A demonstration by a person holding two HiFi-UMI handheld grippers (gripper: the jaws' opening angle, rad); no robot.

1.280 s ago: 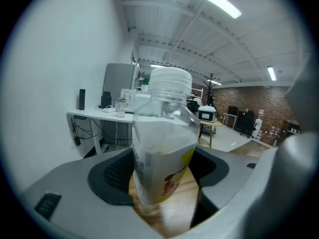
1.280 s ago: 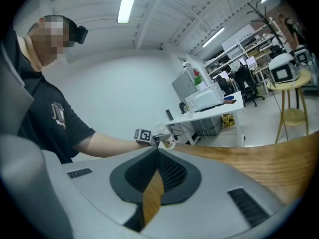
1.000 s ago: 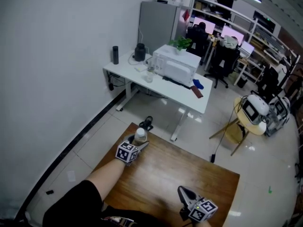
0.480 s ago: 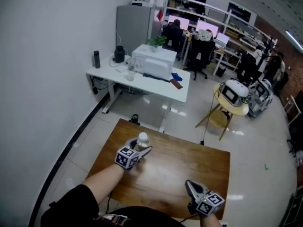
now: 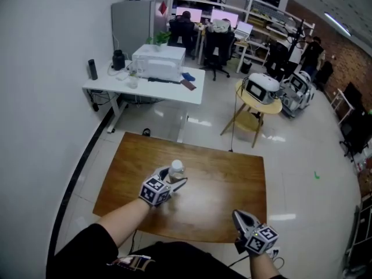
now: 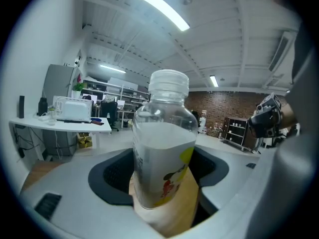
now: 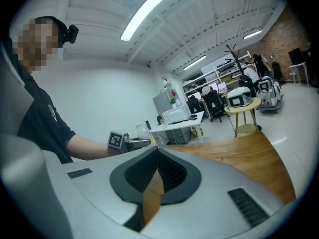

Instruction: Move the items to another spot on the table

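A clear plastic bottle [image 5: 176,170] with a white cap and a yellow-and-red label stands upright between the jaws of my left gripper [image 5: 175,179], over the middle-left of the wooden table [image 5: 224,176]. In the left gripper view the bottle [image 6: 163,148] fills the gap, with the dark pads [image 6: 112,176] against its sides. My right gripper [image 5: 240,217] hovers at the table's near right edge. Its jaws meet at the tips with nothing between them [image 7: 156,152]. From the right gripper view the left gripper [image 7: 127,142] appears at mid left.
A white desk [image 5: 145,87] carrying a white appliance and dark bottles stands beyond the table by the wall. A round yellow stool table [image 5: 258,102] with a device on it is at the back right. Office chairs and shelves lie further off.
The left gripper has carried the bottle from near the table's far left corner toward its middle. The right gripper stays at the near right edge. The head view has shifted.
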